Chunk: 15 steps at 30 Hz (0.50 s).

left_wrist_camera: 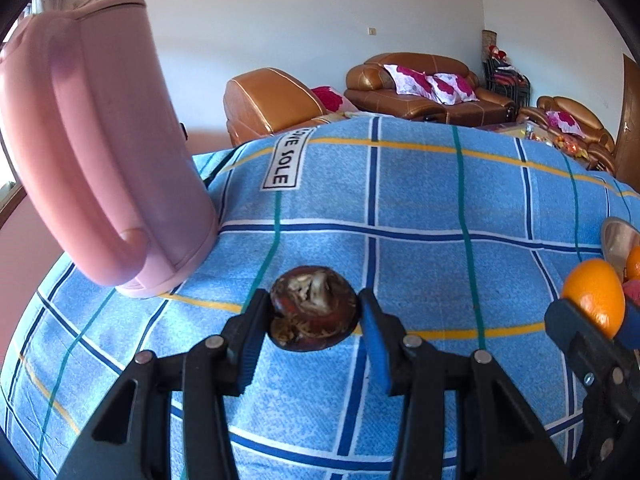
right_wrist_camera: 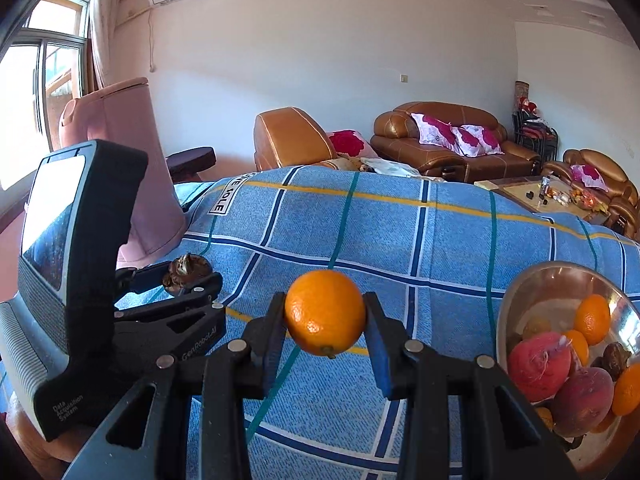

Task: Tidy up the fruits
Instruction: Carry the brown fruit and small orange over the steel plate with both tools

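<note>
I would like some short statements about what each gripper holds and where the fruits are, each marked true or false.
1. The right gripper holds an orange between its jaws. True.
2. The left gripper is empty. False: its jaws are closed on a dark brown fruit.
3. The metal bowl already contains several fruits. True: oranges and reddish fruits lie in it.
4. The pink jug stands inside the bowl. False: it stands on the blue checked cloth, far to the other side.
5. The cloth is plain red. False: it is blue with a checked pattern.
</note>
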Available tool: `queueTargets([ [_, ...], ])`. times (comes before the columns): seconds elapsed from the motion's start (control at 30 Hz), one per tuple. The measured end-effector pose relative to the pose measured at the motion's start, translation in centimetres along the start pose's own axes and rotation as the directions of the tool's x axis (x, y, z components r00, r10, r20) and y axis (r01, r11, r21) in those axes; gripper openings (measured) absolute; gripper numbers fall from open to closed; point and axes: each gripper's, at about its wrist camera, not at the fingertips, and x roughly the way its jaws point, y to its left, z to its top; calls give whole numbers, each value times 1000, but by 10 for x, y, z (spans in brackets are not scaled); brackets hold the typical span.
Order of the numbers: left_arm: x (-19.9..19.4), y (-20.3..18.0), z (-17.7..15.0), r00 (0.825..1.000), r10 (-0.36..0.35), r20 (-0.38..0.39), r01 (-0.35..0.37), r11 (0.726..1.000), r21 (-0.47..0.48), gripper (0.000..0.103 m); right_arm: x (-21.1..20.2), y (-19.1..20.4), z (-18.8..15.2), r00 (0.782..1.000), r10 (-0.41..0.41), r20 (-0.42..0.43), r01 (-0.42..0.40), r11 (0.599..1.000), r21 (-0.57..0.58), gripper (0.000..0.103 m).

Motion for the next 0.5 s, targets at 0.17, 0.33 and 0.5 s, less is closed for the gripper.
queueTargets([
  [0.17,-10,16,-10,1000,-6,5,7,999,-54,47,1,5,0,1000,-1,8,1,1000,-13,40],
  [0.33,-17,20,-17,1000,-7,19,9,997,-79,47,-4,13,-3,999,-20,27,21,999,-43,40],
  [0.5,-26,20,-23,998,2,56,3,997,-83,47,-11,19,-8,999,-38,38,40,997,-66,40],
])
